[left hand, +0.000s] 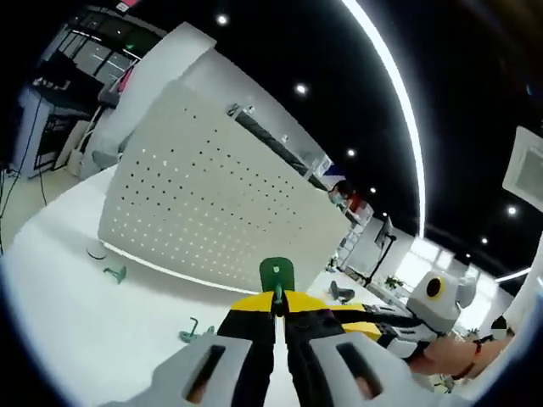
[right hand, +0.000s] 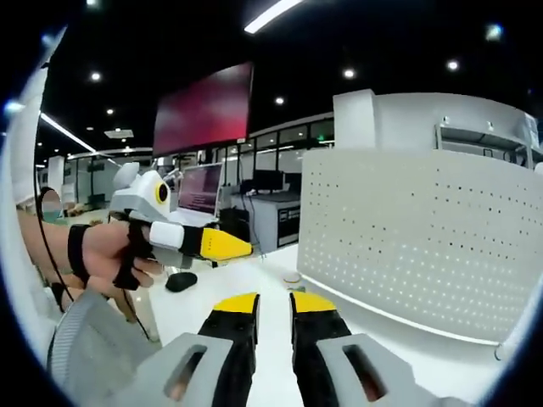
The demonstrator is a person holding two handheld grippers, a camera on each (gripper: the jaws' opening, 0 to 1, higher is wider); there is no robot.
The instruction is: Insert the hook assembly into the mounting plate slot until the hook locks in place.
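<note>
The white perforated mounting plate [left hand: 212, 203] stands upright on the white table, ahead of my left gripper [left hand: 277, 307]. That gripper's yellow-tipped jaws are shut on a small green hook [left hand: 277, 275], which sticks up from between the tips, short of the plate. My right gripper [right hand: 274, 305] points at the table in front of the plate [right hand: 424, 237], with a narrow gap between its jaws and nothing in it. The right gripper [left hand: 361, 324] also reaches in from the right in the left gripper view. The left gripper [right hand: 216, 244], held by a hand, enters the right gripper view from the left.
Two loose green hooks [left hand: 114, 273] [left hand: 195, 331] lie on the table [left hand: 76, 322] near the plate's foot, beside a small white disc [left hand: 96, 252]. A dark mouse-like object [right hand: 181, 281] and a laptop [right hand: 199, 191] sit further back. Desks and shelves stand beyond.
</note>
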